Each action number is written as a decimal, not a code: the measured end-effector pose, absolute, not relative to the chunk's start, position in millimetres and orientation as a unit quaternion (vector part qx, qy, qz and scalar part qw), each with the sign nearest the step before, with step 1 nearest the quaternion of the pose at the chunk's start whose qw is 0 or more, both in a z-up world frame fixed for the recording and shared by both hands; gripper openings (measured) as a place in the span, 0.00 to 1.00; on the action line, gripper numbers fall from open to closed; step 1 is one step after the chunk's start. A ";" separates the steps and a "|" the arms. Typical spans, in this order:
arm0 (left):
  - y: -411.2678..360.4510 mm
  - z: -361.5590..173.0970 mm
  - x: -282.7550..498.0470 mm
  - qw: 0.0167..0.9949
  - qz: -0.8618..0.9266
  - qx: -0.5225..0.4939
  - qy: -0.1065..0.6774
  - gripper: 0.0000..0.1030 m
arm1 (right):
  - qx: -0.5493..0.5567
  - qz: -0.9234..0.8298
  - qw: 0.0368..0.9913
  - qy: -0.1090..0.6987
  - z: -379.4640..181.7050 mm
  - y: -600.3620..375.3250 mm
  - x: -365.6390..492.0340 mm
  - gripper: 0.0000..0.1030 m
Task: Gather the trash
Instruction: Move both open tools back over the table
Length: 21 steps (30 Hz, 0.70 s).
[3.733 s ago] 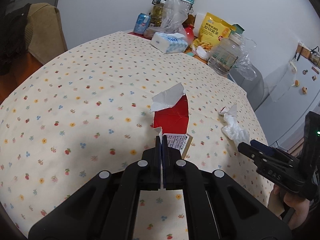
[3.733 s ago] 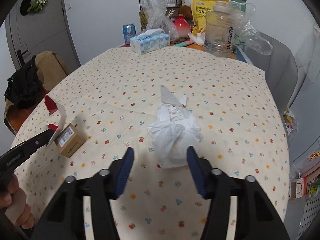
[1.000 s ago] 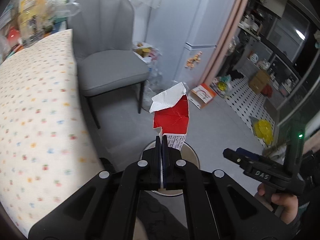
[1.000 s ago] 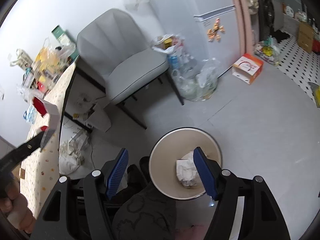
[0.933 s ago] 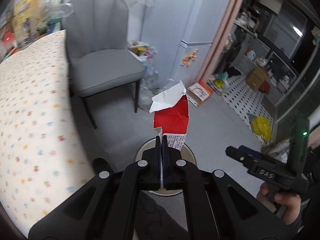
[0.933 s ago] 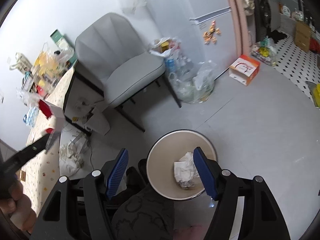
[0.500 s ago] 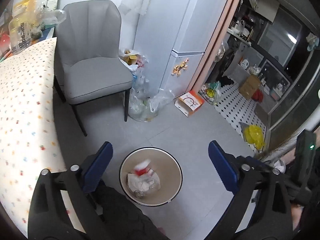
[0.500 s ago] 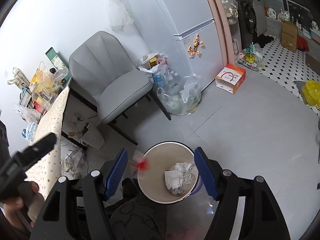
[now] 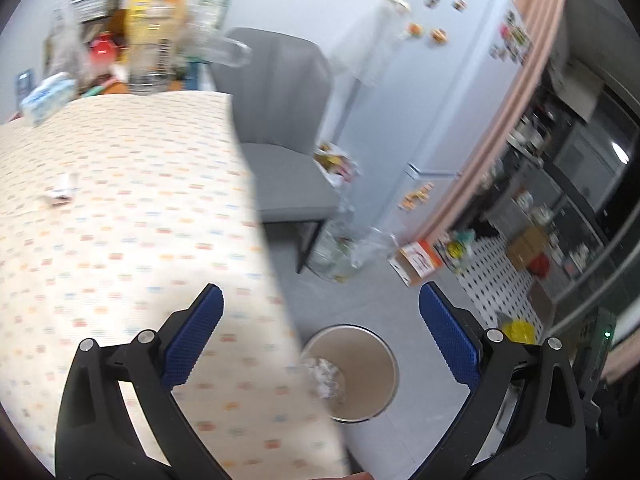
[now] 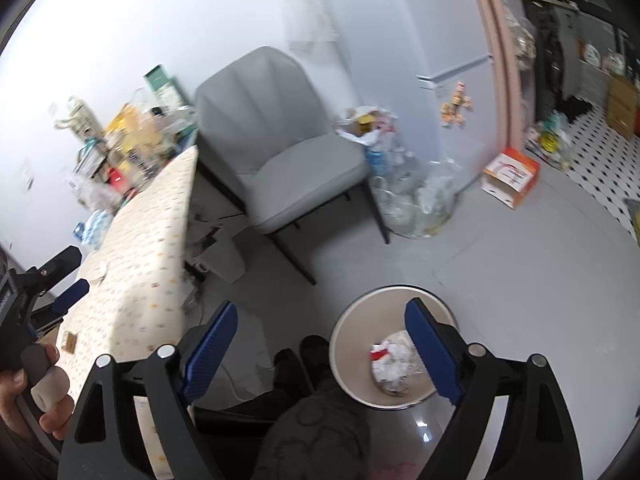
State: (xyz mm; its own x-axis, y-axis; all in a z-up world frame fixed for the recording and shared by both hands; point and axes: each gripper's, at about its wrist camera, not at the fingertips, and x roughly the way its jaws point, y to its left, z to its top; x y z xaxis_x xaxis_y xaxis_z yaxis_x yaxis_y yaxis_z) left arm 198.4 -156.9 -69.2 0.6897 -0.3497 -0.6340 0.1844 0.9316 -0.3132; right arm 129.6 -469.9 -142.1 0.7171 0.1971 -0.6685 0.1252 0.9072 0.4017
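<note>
While both grippers gape wide and empty, the left and right hang near the bin (floor, right of table); trash lies inside.

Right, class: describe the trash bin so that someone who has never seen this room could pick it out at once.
Start at the grey chair beside the table with the floral cloth. On the grey floor in front of it stands the trash bin, round and open-topped. Unlike the clear bags by the fridge, it is a rigid beige tub holding crumpled white paper with a red scrap.
</note>
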 end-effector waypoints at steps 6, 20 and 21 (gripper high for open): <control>-90.6 -69.2 186.7 0.919 -0.099 -0.140 0.356 0.94 | 0.189 0.055 0.906 0.375 -122.5 -418.9 144.2 0.83; 17.4 -73.1 158.0 0.924 -0.040 -0.178 0.335 0.94 | 0.137 0.118 0.912 0.368 -91.0 -306.2 160.7 0.90; 23.8 -73.8 155.2 0.925 -0.038 -0.180 0.334 0.94 | 0.135 0.121 0.912 0.367 -89.9 -300.6 161.2 0.90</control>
State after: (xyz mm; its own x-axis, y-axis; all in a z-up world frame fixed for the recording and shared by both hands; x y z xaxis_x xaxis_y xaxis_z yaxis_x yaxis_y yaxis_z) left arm 155.2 23.8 -73.8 0.7739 -0.1898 -0.6042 -0.0502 0.9327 -0.3572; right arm 161.2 -300.6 -89.9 0.7010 0.3201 -0.6373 -0.1218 0.9342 0.3352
